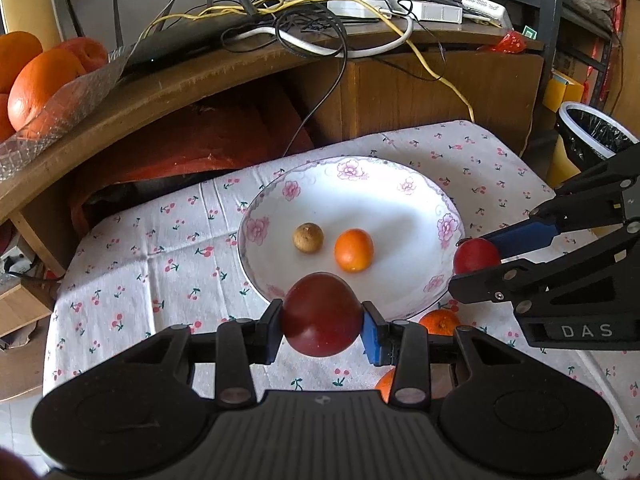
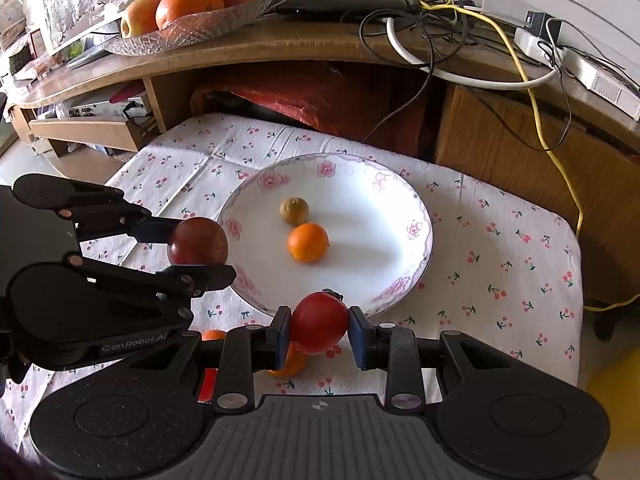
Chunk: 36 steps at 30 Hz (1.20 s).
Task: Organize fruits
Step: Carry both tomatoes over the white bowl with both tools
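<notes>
Our left claw point(image 1: 322, 326) grips a dark red fruit point(image 1: 321, 314) at the plate's point(image 1: 400, 288) near rim; our right claw point(image 2: 318, 334) clamps a brighter red fruit point(image 2: 319, 322) there too. The plate's right half lies open beside a small orange point(image 2: 308, 242).

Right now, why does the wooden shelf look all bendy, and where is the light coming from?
Left wrist view: the fisheye lens bows the wooden shelf into a curve. Right wrist view: the same bend, and the small orange throws its shadow rightward across the plate, so light comes from the picture's left.
</notes>
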### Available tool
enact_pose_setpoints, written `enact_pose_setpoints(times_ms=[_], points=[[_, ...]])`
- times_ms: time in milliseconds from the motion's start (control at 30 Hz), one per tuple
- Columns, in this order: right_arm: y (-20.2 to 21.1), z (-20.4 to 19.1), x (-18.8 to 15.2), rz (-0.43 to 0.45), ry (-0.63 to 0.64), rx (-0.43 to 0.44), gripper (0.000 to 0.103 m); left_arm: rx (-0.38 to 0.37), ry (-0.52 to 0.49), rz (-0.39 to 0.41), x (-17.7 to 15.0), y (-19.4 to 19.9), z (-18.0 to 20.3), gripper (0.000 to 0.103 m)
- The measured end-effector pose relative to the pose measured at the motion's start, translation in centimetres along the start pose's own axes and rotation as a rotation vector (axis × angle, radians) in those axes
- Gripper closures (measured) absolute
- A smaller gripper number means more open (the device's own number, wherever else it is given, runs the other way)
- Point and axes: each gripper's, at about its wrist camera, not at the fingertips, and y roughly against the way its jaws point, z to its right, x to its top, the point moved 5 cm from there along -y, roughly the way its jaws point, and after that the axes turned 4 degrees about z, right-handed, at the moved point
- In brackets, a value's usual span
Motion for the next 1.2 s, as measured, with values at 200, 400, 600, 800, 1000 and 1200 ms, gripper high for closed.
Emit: enact_pose_setpoints(times_ms=[200,400,600,800,1000,1200], points=[[-0.2,0.1,0.1,0.002,-0.003,-0.007,0.077,0.007,-0.004,0.002,0.2,-0.1,0.1,0.056],[-0.4,0.0,0.5,0.01,0.0,-0.008,0.077,0.011,-0.013,0.009,0.5,-0.2,0.4,0.056],[-0.5,0.0,0.7,0.014,-0.001,-0.015,0.077,0.02,-0.011,0.012,0.9,-0.3,0.4,0.056],[-1.1,0.4,0.9,0.011,-0.008,-0.02,0.077,0.029,-0.004,0.008,1.1,-0.8,0.1,0.056],[-2.2,0.8,0.9,-0.005,-0.021,-0.021,0.077,0.036,0.006,-0.011,0.8,-2.0,0.0,0.056],[-2.9,1.1,1.1,-0.005,-0.027,-0.024,0.077,0.036,0.014,-0.014,1.2,-2.8,-0.1,0.056]])
